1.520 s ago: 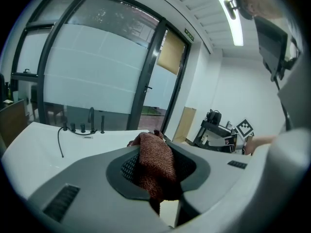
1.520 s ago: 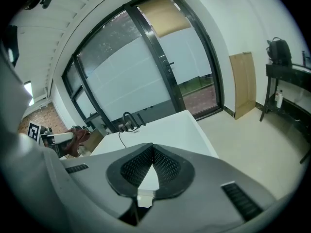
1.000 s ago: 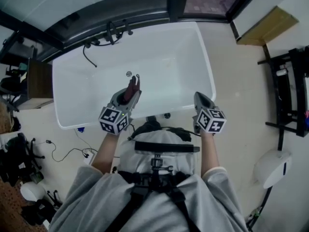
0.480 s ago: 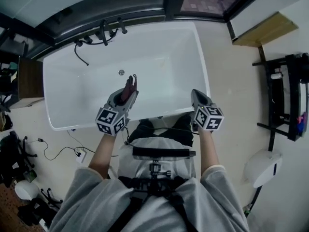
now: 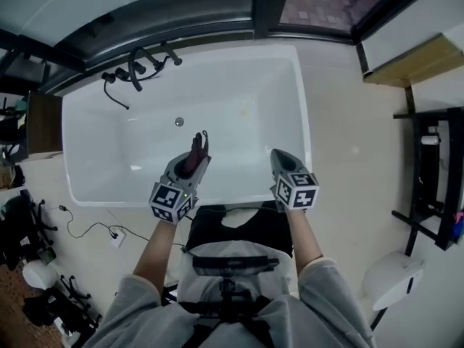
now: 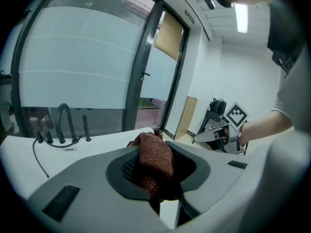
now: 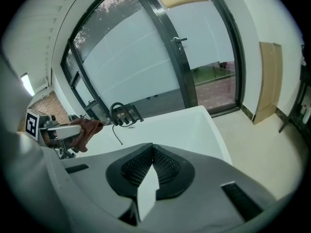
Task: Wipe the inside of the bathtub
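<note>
Since a second ago the right gripper [image 5: 278,156] has drawn in toward the left, so it now sits closer to the left gripper [image 5: 199,138]. The whole bathtub [image 5: 307,114] lies squarer and lower in the head view, with the person's trunk right at its near rim.

There are two grippers, one cloth, one tub, one drain and one set of taps. The left gripper is clenched on a reddish-brown cloth [image 5: 193,155], which bunches up between its jaws and sticks out past their tips. It hangs over the inside of the tub, left of centre, near the near wall and just nearer than the round drain [image 5: 179,122]. The left gripper view looks across the tub's far deck from above, so the cloth is held up in the air, not against the tub's floor. The right gripper has its jaws pressed together with nothing between them. Its tips reach over the right part of the basin and its marker cube sits above the near rim.

The tub is white, rectangular and glossy. Dark taps [image 5: 138,62] stand on its far left corner, with a thin dark hose [image 5: 114,97] lying on the deck beside them.

The floor [image 5: 348,151] is pale and smooth. A glazed wall with dark frames [image 7: 170,38] runs along the far side. A black rack [image 5: 433,172] stands at the right, a wooden panel [image 5: 407,58] at the far right, and cables [image 5: 87,223] trail at the near left.
</note>
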### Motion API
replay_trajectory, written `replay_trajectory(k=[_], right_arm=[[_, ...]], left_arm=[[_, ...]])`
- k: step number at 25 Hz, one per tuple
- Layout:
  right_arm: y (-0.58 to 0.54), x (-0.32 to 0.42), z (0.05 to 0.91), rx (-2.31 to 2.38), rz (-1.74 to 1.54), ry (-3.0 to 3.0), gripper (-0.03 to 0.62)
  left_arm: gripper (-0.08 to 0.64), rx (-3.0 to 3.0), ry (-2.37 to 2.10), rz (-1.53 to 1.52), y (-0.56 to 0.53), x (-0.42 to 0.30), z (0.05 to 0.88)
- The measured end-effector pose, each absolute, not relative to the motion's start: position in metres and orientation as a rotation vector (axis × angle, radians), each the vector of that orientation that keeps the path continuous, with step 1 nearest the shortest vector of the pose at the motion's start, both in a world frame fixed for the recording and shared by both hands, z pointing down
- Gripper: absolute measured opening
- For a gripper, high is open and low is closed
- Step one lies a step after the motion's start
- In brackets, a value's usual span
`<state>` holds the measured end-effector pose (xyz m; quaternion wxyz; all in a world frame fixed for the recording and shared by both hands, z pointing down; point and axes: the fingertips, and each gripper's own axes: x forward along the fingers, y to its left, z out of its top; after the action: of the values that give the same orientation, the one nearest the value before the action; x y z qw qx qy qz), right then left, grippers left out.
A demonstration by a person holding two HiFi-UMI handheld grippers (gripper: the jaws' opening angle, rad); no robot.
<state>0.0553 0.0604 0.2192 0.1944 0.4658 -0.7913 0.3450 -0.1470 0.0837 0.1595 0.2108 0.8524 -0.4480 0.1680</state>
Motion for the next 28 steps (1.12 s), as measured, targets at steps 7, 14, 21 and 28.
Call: replay_trajectory(k=[7, 14, 21, 28], right_arm=[[0.001, 0.094, 0.289, 1.359, 0.997, -2.145, 0.006], [-0.052, 0.110, 0.363, 1.466, 1.039, -2.111, 0.006], [-0.096, 0.110, 0.431, 1.518, 1.068, -2.114, 0.006], [-0.120, 0.104, 0.496, 1.516, 1.109, -2.108, 0.006]], left_arm=[[0.104, 2.491, -1.091, 0.518, -0.010, -0.054, 0.225], [0.103, 2.550, -0.980, 0.552, -0.102, 0.009, 0.320], [0.103, 2.625, -0.902, 0.531, -0.192, 0.065, 0.397], [0.104, 2.682, -0.808, 0.512, -0.247, 0.110, 0.465]])
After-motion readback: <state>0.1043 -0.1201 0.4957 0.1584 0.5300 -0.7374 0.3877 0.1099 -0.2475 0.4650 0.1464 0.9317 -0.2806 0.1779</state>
